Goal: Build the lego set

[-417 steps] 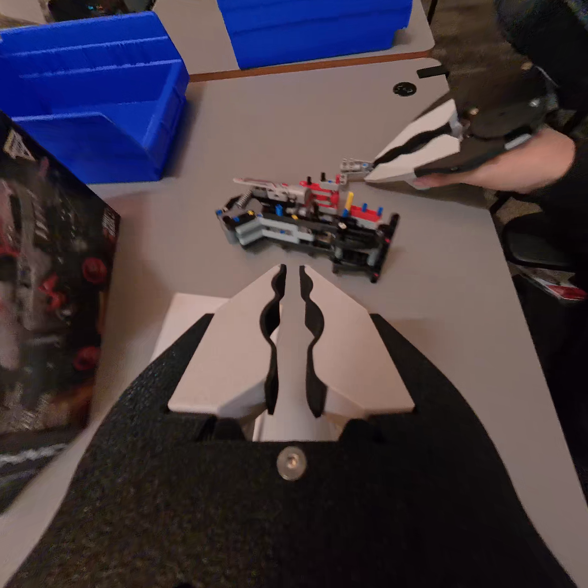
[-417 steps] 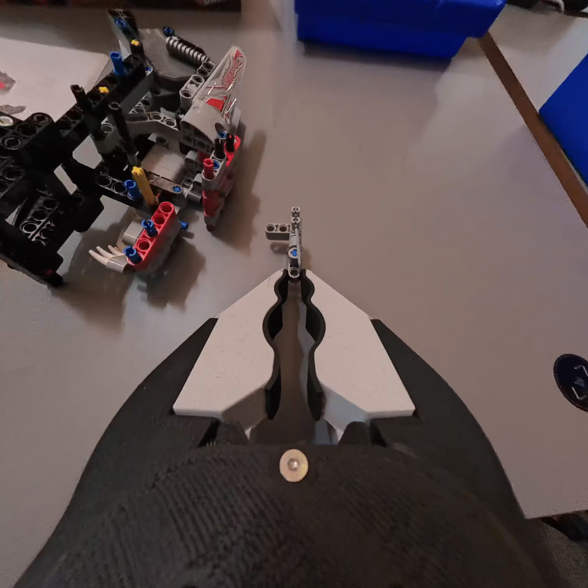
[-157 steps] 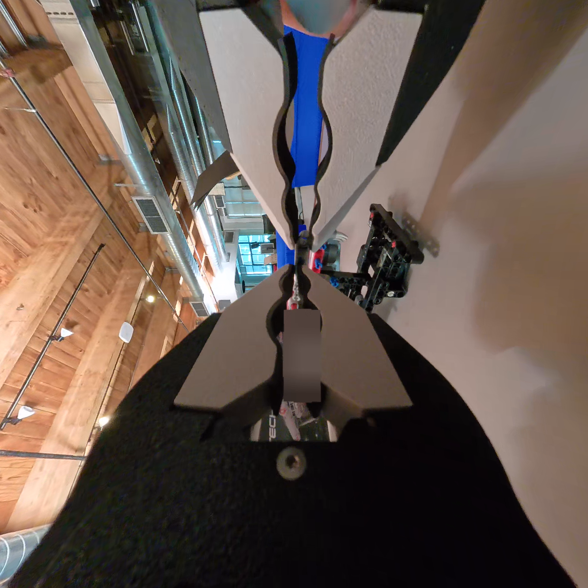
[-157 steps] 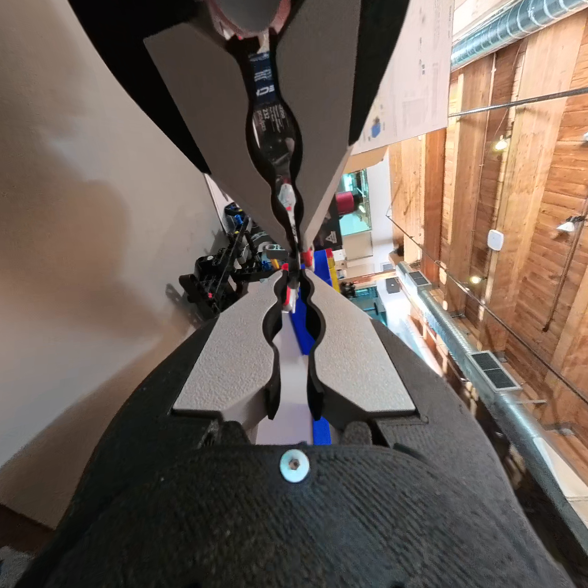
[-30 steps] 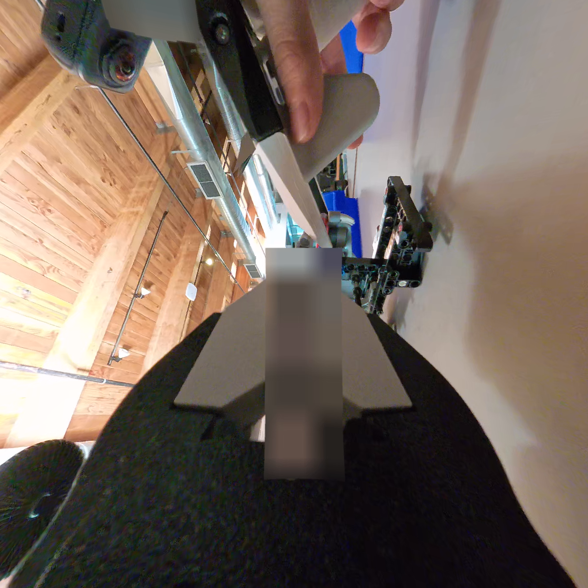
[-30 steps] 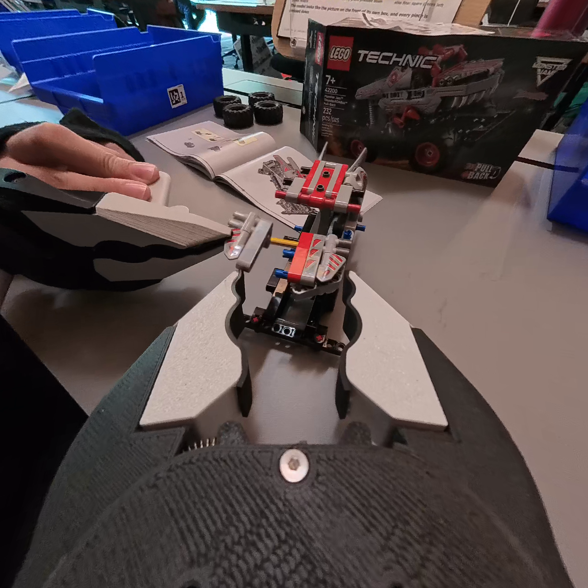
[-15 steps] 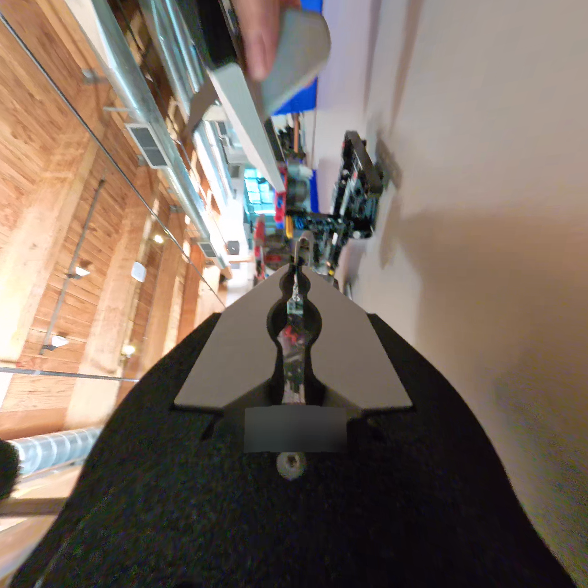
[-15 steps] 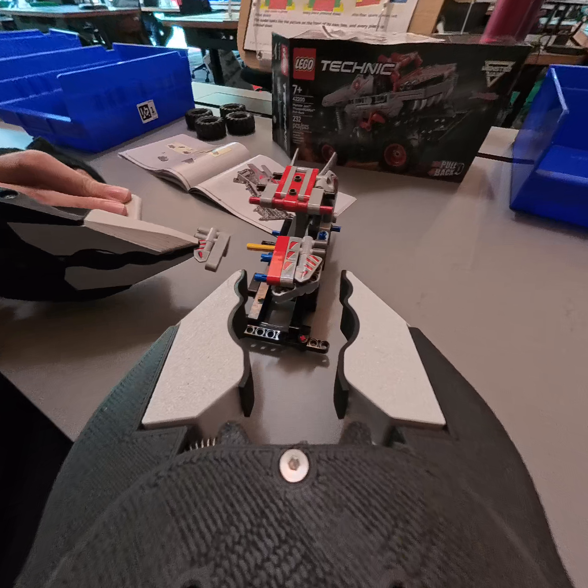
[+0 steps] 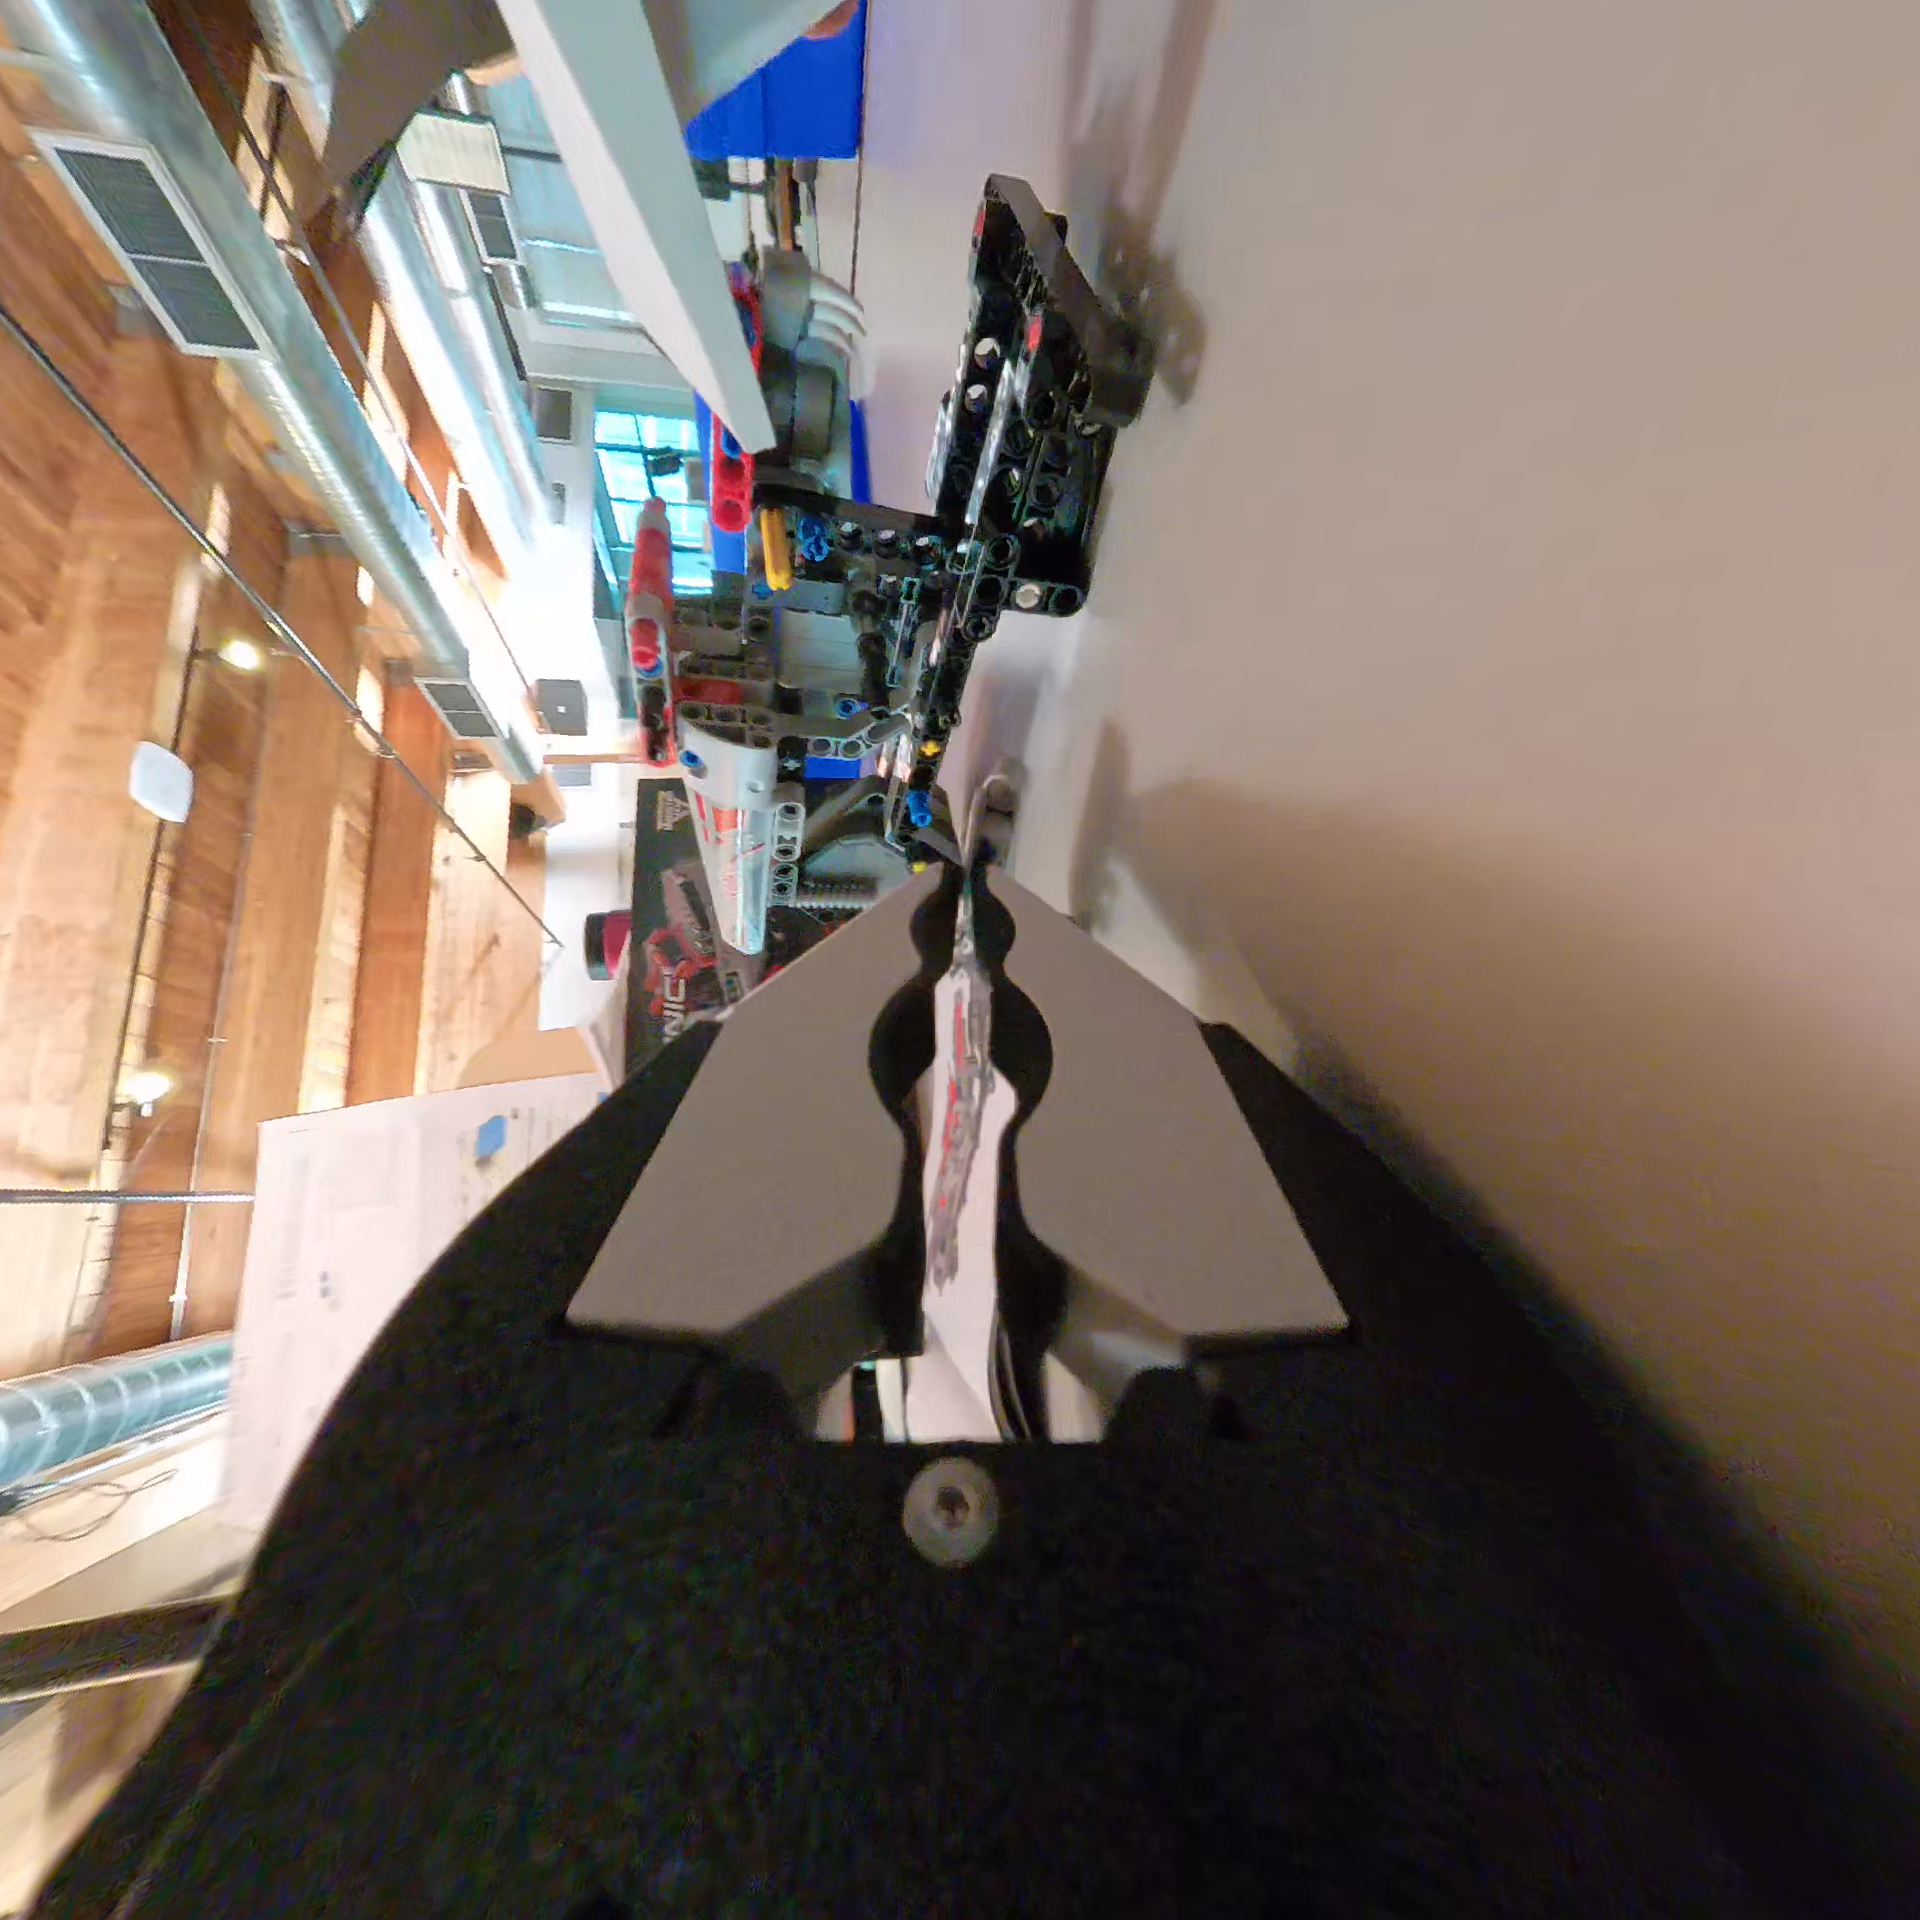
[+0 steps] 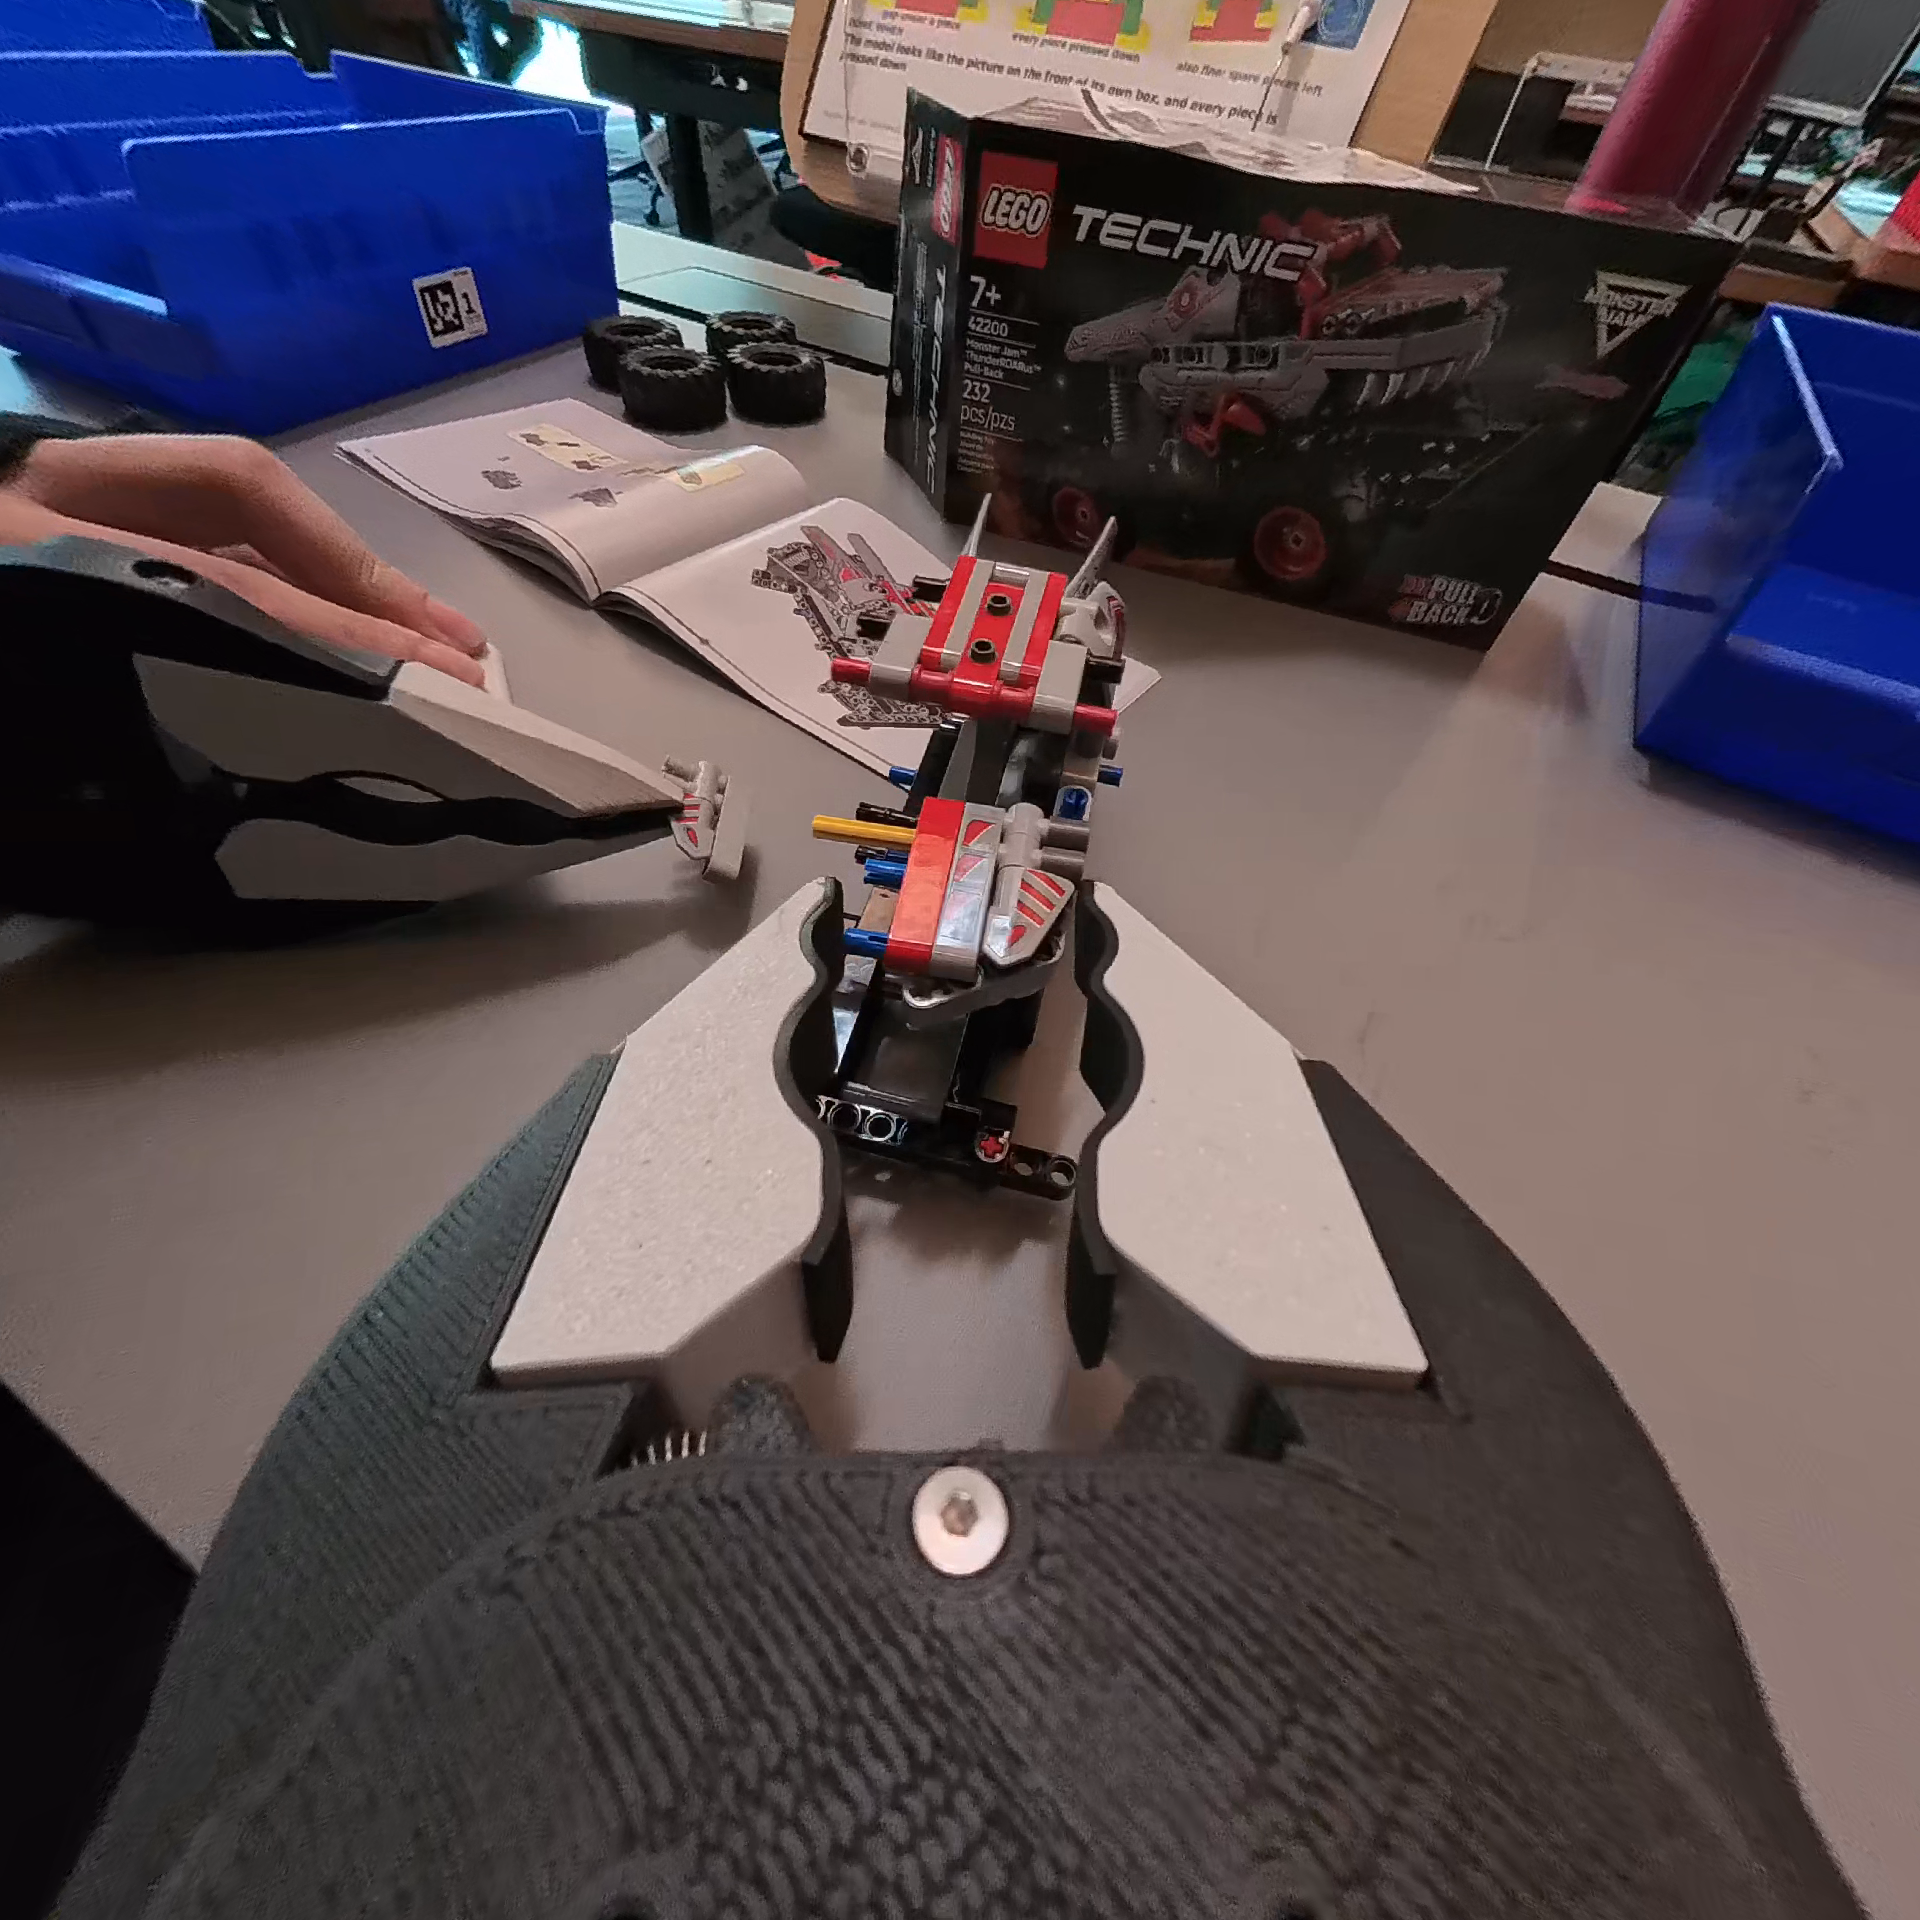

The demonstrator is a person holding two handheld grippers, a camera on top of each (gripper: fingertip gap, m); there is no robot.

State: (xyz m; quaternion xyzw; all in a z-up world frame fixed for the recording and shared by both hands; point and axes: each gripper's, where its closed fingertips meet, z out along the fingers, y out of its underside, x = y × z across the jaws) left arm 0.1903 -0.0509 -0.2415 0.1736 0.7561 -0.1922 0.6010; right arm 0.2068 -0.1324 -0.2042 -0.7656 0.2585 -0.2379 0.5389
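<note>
While the left gripper (image 9: 961,883) is turned on its side in the left wrist view, its jaws are seen pinched on a small grey piece (image 9: 987,805) with red marks. At 12 o'clock from the tips, the half-built truck (image 9: 935,582) stands on the grey table (image 9: 1507,623). It looks light and bumpy, and parts could be snapped off, so the stiff black frame should be held. The booklet is hidden by the tips here.

From the right wrist view, the right gripper (image 10: 951,914) is seen wide open around the truck's (image 10: 966,862) low end, though touch cannot be told. At 10 o'clock, the small piece (image 10: 707,816) is held near the yellow pin (image 10: 852,828). Only here are the open booklet (image 10: 644,520), box (image 10: 1278,374) and tyres (image 10: 707,369) shown.
</note>
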